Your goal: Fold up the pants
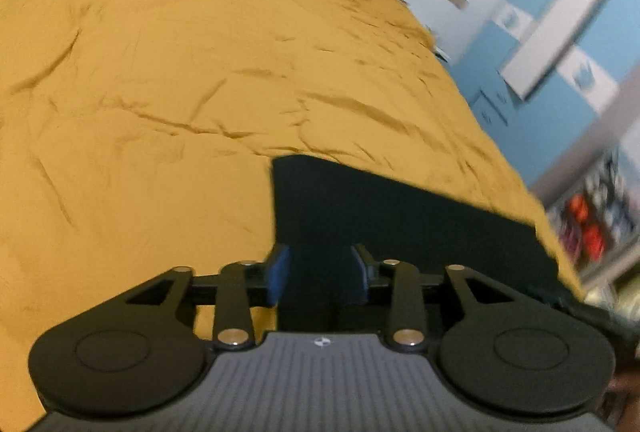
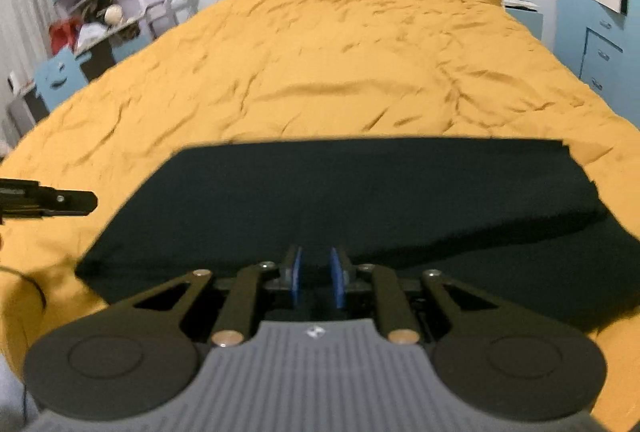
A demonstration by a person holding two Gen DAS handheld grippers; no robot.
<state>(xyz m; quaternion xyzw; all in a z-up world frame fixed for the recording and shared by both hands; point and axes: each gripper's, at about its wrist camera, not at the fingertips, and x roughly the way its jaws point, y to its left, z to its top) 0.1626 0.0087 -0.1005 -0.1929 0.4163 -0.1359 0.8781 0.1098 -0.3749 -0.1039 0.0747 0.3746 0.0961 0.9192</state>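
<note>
Our dark pants lie long across the bed, near its front edge. Our right tool, slightly spread, pinching nothing, sits nearest their middle; our left tool is spread too.

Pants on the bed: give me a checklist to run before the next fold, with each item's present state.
1. Pants lie flat on the bedspread: ok, a smooth dark panel with straight edges.
2. Left gripper free of cloth: ok, a clear gap shows between its pads.
3. Right gripper free of cloth: cannot tell, its pads sit close together over the pants.
4. Spare bedspread beyond the pants: ok.
5. Near edge of the pants: cannot tell, hidden under the grippers.
6. Picture sharpness: not ok, both views are blurred.
</note>
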